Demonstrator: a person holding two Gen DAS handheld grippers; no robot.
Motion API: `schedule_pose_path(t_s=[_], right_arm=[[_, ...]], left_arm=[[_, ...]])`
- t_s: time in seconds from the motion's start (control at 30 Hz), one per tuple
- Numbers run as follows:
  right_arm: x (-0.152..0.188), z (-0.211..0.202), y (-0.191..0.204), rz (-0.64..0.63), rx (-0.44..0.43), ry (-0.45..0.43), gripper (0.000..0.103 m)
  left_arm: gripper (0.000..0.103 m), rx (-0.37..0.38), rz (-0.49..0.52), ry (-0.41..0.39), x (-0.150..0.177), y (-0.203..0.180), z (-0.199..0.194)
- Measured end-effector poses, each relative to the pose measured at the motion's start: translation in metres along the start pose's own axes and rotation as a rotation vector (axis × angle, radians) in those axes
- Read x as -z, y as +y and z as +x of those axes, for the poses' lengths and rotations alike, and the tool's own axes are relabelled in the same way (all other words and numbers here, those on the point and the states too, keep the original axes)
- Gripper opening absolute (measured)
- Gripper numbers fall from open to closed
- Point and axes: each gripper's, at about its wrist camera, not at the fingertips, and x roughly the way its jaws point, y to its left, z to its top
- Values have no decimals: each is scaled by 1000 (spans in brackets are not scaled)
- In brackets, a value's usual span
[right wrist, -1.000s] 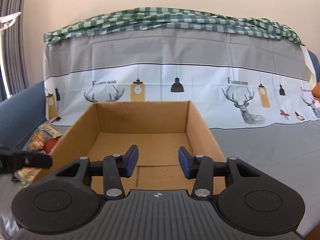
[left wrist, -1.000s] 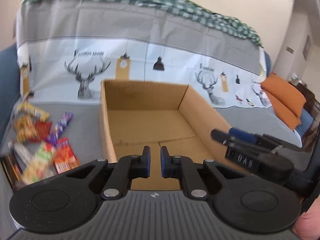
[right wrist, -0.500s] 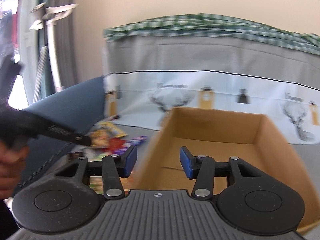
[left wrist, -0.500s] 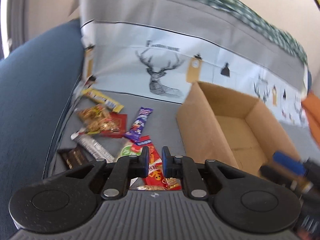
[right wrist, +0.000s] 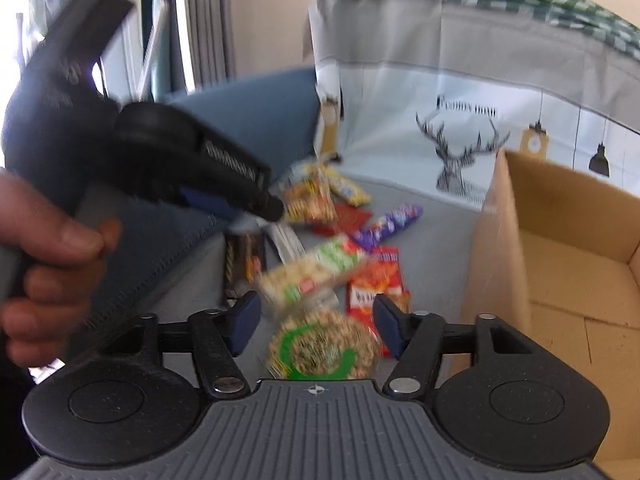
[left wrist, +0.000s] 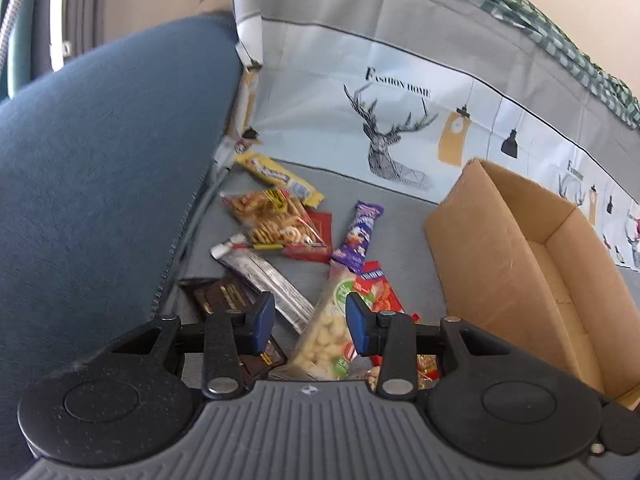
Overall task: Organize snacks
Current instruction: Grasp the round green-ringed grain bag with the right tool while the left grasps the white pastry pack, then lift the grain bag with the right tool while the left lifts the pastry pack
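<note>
Both grippers are over the snack pile now, which sits on the grey seat cover [left wrist: 384,196] between the blue upholstered armrest [left wrist: 100,168] and the open brown cardboard box [left wrist: 532,264]. The left gripper [left wrist: 310,322] has its blue-padded jaws partway apart, having just been opening, and they aren't gripping anything; a clear bag of pale puffed snacks with green print [left wrist: 326,332] lies on the seat right under the gap, with a silver foil bar [left wrist: 266,276] and a dark brown chocolate pack [left wrist: 220,294] off to its left. The right gripper [right wrist: 316,326] is spread wider, jaws also just been opening, with nothing pinched. Below it, in the right wrist view, sits a round pack of nutty biscuits with a green ring on the label [right wrist: 320,348], blurry though, so I can't tell whether the pads touch it. Further back there's a red-orange snack packet [left wrist: 376,292], a purple wrapped bar [left wrist: 358,236], a clear bag of round crackers [left wrist: 272,220] lying over a flat red packet [left wrist: 320,232], and a yellow wrapped bar [left wrist: 280,178] closest to the deer-print backrest cover [left wrist: 400,136]. The box stands to the right of the pile, and what shows of its inside has no snacks in it. A person's hand [right wrist: 44,264] holds the left gripper's handle at the left edge of the right wrist view.
</note>
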Motion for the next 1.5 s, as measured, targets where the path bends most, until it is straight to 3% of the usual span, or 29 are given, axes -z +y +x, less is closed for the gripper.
schedule_pose_path(t_s=[0.23,0.33,0.47,0.9,1.03,1.13,1.2,1.27,1.37,1.5], right_arm=[[14,38,-6,37,17,88,88],[17,46,-3,29,22,113,91],[22,55,-5,27,18,139,91],[31,75,-13,60,-21,197,93],[30,75,-16,64,-23,190,88],[30,73,-18,64,-18,178,84],[30,72,-19,63,-26,174,83],[28,70,-19,59,-30,167,82],[29,65,-19,56,-34,147,81],[26,59,-17,52,-45,132,81]], left_arm=[[46,15,3,31,3,-1,24],[57,10,6,62,3,-3,33],[65,4,42,77,8,-7,40],[67,-13,131,119,16,-20,55],[67,-26,137,134,17,-20,60],[65,-38,159,147,19,-23,63],[49,-41,172,152,20,-24,63],[41,-37,175,147,19,-24,61],[40,-44,167,123,17,-20,54],[40,-52,63,94,12,-2,36]])
